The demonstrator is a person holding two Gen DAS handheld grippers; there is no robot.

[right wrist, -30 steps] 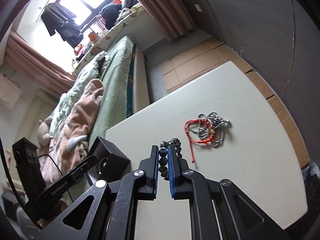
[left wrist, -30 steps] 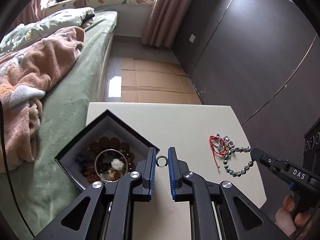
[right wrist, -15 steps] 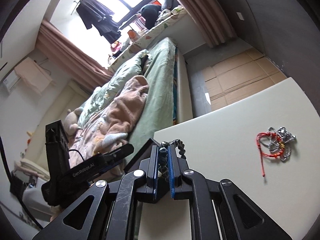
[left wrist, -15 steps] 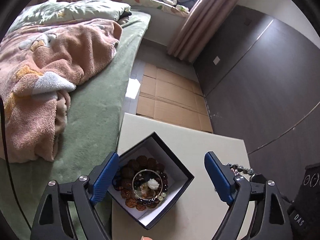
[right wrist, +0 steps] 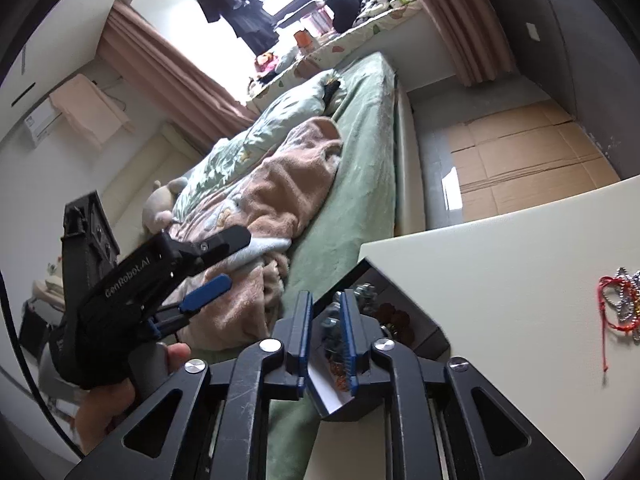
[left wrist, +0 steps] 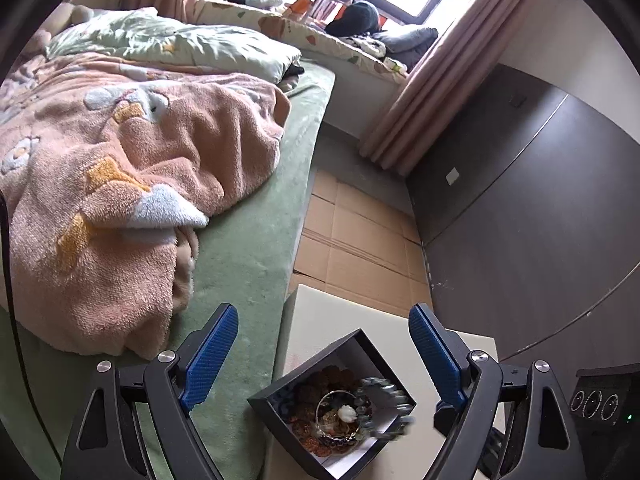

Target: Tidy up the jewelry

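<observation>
I'm in a lived-in bedroom at home: a bed [left wrist: 256, 240] with a green cover fills the left of my view, a fluffy peach blanket [left wrist: 120, 184] heaped on it. Upper centre, a cluttered window seat [left wrist: 320, 28] sits under a bright window with pink curtains [left wrist: 432, 84]; flattened cardboard [left wrist: 360, 236] covers the floor.

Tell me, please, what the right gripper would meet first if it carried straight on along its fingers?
Most likely the grey beaded bracelet dropping from the opening right gripper, then the open black jewelry box beneath; depth is unclear.
</observation>
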